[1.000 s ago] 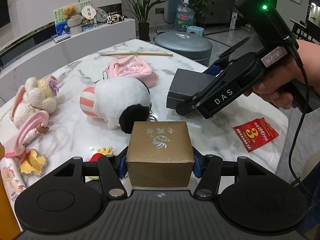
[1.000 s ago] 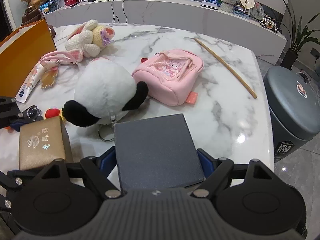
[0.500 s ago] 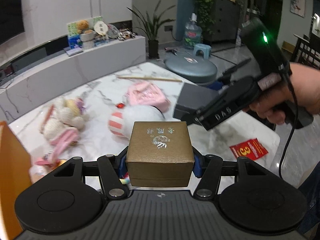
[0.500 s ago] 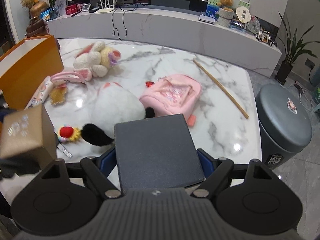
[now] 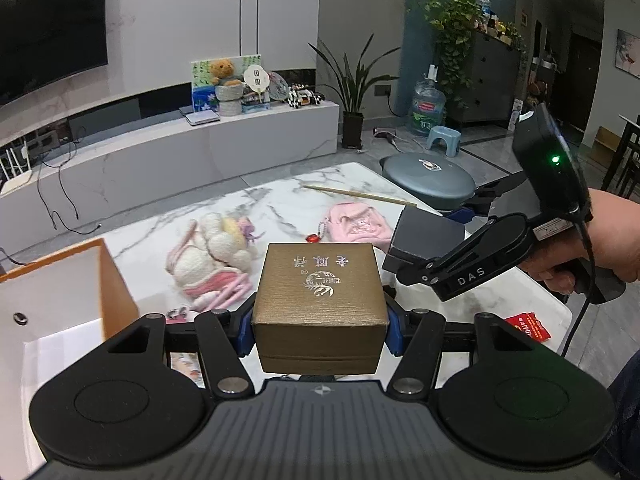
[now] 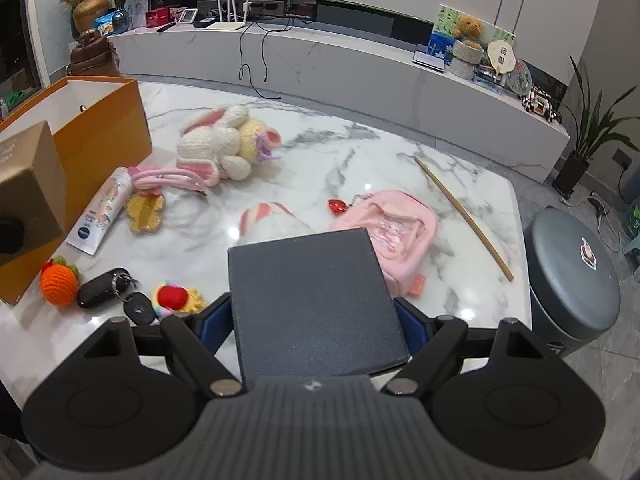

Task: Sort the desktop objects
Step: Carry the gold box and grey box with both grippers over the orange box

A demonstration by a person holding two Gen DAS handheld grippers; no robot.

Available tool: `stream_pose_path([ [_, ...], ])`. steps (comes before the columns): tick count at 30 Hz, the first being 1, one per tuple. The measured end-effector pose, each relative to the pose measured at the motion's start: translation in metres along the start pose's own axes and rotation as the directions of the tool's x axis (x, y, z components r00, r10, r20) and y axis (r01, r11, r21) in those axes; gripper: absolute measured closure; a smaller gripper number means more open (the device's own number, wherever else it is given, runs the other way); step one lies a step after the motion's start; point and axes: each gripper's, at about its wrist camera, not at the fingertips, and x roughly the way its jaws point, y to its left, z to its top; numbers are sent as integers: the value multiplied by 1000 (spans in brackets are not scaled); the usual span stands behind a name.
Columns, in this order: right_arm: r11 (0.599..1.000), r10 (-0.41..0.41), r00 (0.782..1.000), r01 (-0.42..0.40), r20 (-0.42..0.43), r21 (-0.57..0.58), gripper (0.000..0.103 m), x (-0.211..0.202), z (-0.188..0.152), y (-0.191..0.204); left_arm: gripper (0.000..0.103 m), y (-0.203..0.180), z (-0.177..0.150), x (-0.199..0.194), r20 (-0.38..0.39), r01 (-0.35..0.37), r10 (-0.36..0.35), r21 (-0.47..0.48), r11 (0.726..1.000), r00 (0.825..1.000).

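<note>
Only rightward: orange carrot toy (image 6: 59, 281), car keys (image 6: 116, 290).

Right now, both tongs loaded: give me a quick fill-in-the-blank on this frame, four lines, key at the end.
1. The left tongs are shut on a ____-coloured gift box with foil lettering.
2. The right tongs grip a flat dark ____ box.
3. The open box at the table's left edge is ____ outside.
4. The long wooden stick lies on the marble table beside a pink ____.

Missing words: gold; grey; orange; backpack
</note>
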Motion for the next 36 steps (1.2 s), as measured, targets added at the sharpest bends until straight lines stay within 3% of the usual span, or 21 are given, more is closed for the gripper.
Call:
stream_pose_path([
  [11, 996, 55, 996, -50, 70, -71, 20, -18, 27, 56, 35, 43, -12, -38, 20, -96, 98, -58, 994, 995],
  [18, 985, 116, 984, -98, 132, -139, 20, -31, 55, 100, 35, 87, -18, -64, 8, -180, 183, -138, 974, 983],
  [26, 953, 224, 954, -171, 199, -251, 20, -51, 86, 168, 35, 124, -33, -83, -24, -249, 249, -188, 950, 968],
  [36, 867, 377, 909, -278, 179, -414, 20, -47, 101, 253, 35, 161, -57, -98, -93, -321, 308, -234, 918, 947],
])
